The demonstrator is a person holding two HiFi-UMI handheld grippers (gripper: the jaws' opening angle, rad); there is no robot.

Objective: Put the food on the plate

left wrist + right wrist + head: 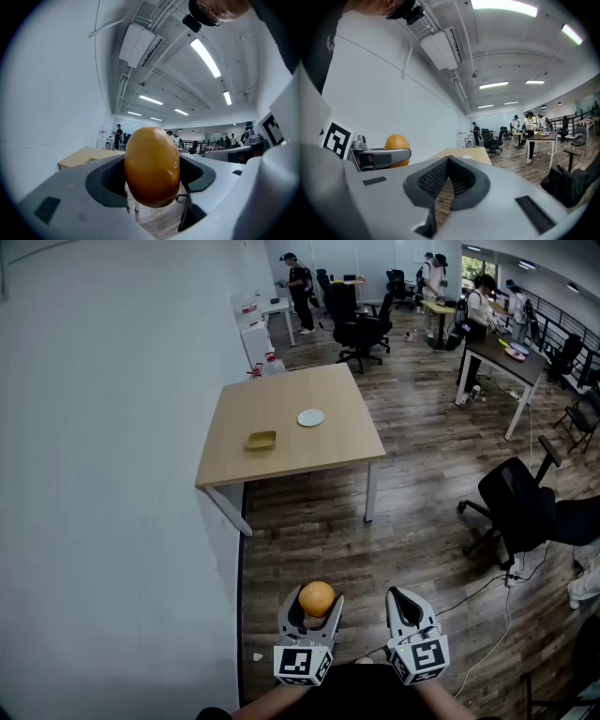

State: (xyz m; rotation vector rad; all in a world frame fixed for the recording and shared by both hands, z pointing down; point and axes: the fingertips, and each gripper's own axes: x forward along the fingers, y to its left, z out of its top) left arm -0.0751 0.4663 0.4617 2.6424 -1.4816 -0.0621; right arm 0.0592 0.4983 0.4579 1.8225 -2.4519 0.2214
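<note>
While I hold both grippers low and about level, my left gripper [315,607] clamps the orange fruit [151,166], its long axis upright. My right gripper [402,596] is closed and empty. The plate [310,417] sits on the table [272,395] well ahead.

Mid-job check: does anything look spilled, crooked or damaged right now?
Nothing stands out. The orange fruit sits squarely between the left gripper's jaws, the right gripper is shut and empty, and the white plate lies flat and bare on the table.
</note>
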